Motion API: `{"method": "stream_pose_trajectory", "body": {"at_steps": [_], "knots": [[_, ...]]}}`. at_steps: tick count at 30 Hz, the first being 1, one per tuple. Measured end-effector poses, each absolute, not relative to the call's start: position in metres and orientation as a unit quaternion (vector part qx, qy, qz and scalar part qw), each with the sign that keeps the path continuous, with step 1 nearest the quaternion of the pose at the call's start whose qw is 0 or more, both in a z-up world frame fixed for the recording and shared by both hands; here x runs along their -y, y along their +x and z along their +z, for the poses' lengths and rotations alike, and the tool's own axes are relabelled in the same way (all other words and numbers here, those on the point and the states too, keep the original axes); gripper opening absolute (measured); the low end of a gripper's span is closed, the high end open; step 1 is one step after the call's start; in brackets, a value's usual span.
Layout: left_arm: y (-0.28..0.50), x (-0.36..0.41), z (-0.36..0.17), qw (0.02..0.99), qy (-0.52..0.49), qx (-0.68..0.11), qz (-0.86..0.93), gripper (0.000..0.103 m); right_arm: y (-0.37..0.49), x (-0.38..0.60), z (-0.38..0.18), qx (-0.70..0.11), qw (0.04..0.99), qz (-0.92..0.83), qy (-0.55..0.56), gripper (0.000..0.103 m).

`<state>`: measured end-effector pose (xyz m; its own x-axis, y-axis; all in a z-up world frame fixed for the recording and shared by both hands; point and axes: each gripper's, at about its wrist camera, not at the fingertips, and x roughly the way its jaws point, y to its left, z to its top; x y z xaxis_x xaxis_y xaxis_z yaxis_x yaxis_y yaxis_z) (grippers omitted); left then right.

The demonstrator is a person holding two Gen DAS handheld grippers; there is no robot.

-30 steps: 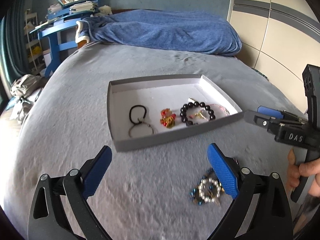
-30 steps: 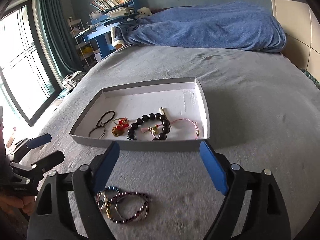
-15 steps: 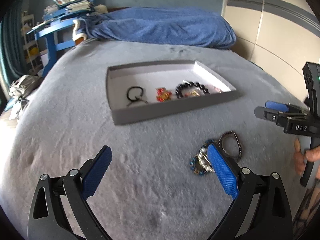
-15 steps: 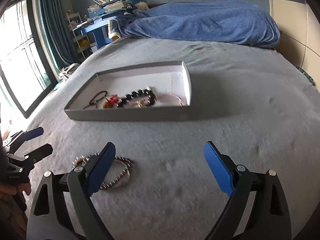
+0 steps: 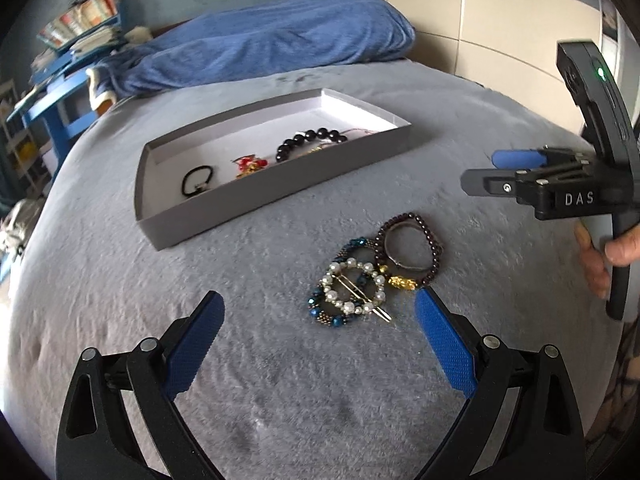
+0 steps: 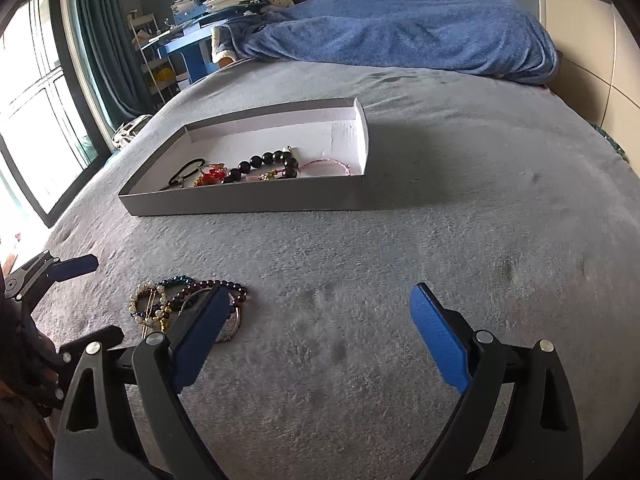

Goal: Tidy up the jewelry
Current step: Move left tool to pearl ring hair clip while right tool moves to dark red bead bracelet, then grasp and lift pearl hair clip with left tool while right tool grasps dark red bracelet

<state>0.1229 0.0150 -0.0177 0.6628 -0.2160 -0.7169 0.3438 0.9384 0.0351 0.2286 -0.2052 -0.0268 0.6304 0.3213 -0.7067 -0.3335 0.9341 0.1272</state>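
Both tongs pulled back, left tongs [image 5: 316,320] and right tongs [image 6: 316,312] agape, tray [image 5: 256,196] holding black bead bracelet [image 5: 308,142], hair tie [image 5: 196,180]

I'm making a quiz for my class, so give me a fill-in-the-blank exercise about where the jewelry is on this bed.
1. The black bead bracelet lies inside the grey ____.
2. The pearl ring clip lies on the bed cover, ____ the tray.
3. The left gripper is ____, holding nothing.
4. The folded blanket at the far end of the bed is ____.

Missing words: tray; outside; open; blue
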Motion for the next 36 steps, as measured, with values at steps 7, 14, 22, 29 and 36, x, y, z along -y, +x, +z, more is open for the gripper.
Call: {"method": "stream_pose_trajectory", "body": {"at_steps": [7,14,22,29,36], "knots": [[0.132,0.004,-0.032,0.896,0.126,-0.393,-0.165,0.082,0.228,0.198,-0.03,-0.395,0.9,0.186,-0.013,0.092],[0.136,-0.005,-0.032,0.896,0.103,-0.4,-0.161,0.039,0.227,0.192,-0.032,-0.398,0.895,0.201,-0.022,0.092],[0.135,-0.038,-0.02,0.904,0.042,-0.404,-0.131,0.039,0.222,0.182,-0.033,-0.395,0.89,0.227,-0.031,0.092],[0.135,-0.06,-0.032,0.894,0.028,-0.436,-0.104,0.039,0.218,0.161,-0.037,-0.397,0.881,0.25,-0.056,0.092],[0.135,-0.067,-0.036,0.893,0.024,-0.44,-0.09,0.055,0.213,0.141,-0.046,-0.405,0.871,0.268,-0.082,0.092]]}}
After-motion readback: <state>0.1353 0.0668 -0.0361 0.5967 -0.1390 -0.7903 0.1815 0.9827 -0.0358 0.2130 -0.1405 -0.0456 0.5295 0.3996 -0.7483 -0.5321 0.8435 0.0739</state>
